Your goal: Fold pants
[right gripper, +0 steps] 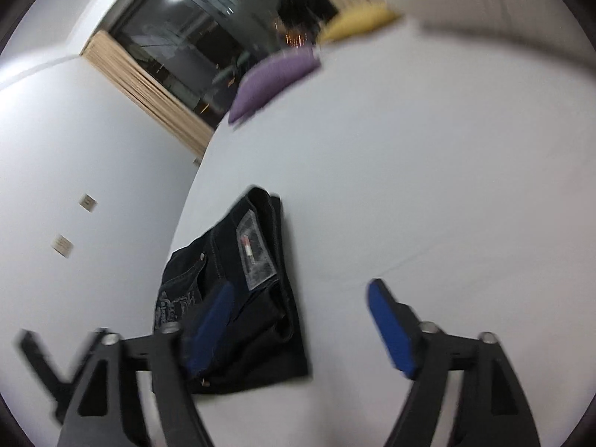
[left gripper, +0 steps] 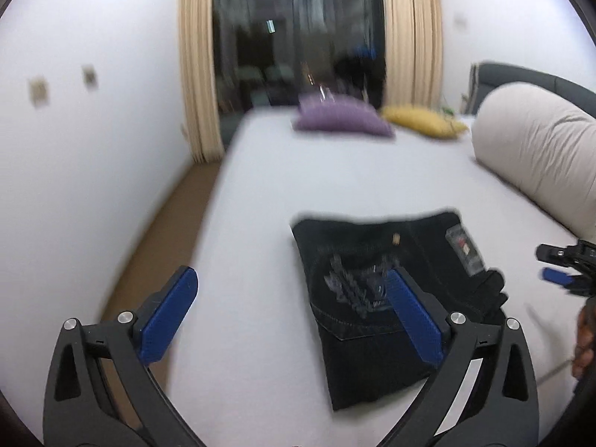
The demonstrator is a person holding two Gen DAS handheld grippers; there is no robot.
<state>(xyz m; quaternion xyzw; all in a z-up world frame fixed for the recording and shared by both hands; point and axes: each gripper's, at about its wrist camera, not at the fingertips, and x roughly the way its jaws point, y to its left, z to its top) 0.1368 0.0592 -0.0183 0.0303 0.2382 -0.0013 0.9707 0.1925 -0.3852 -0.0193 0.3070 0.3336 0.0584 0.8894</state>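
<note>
Black pants lie folded on bed; left gripper and right gripper both spread, empty (blurry). Risk: a stray finger snags the stack, undoing it.

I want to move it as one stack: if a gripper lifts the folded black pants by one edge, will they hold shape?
Probably not. The black pants look like thick denim in several loose layers, so they would likely sag and unfold. The bundle seems fairly heavy. On the smooth bed sheet it would probably slide if pushed.

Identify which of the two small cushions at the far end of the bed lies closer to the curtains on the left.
The purple cushion. It lies left of the yellow cushion, which sits nearer the big beige pillow.
</note>
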